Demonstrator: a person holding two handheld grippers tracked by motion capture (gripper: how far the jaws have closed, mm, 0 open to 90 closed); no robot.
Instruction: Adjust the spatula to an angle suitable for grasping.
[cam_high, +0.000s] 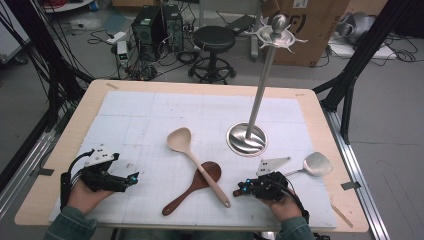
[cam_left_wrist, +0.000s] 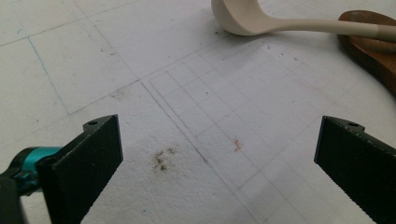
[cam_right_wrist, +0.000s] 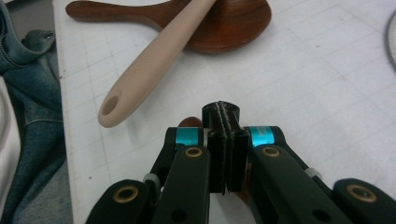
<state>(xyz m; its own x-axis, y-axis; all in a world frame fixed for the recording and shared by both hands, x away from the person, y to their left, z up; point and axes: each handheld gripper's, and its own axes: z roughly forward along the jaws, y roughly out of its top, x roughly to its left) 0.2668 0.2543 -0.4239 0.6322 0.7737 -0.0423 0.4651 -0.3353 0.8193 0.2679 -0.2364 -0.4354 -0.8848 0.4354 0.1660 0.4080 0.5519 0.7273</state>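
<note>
Beige plastic forms the pale spoon (cam_high: 197, 164), which serves as the landmark for every position below. It lies on the white gridded mat (cam_high: 150, 120) with its bowl at the far end and its handle running diagonally toward the person's right, ending near the table's (cam_high: 65, 145) near edge. The handle crosses over the bowl of the dark wooden spoon (cam_high: 192, 187), touching it; the wooden handle runs off to the near left of the crossing.

The right gripper (cam_high: 241, 189) sits just beside the tip of the pale handle, on its right. In the right gripper view its two black jaws are pressed together with nothing between them, and the pale handle's holed end (cam_right_wrist: 111, 106) lies ahead and to the left of the jaw tips, its long axis slanting away up and rightward over the wooden bowl (cam_right_wrist: 229, 28).

The left gripper (cam_high: 131, 179) rests well apart from the pale spoon, on its left. In the left gripper view its jaws stand spread wide over bare mat, with the pale bowl (cam_left_wrist: 236, 18) far ahead.

Judgement: the right gripper is the nearer one to the handle end. Before any grasp, its jaws would need to part and be set across the handle's long axis, not along it.

A metal stand (cam_high: 247, 137) rises beyond the pale spoon to the right, and a metal spatula (cam_high: 315, 164) lies right of the right gripper.
</note>
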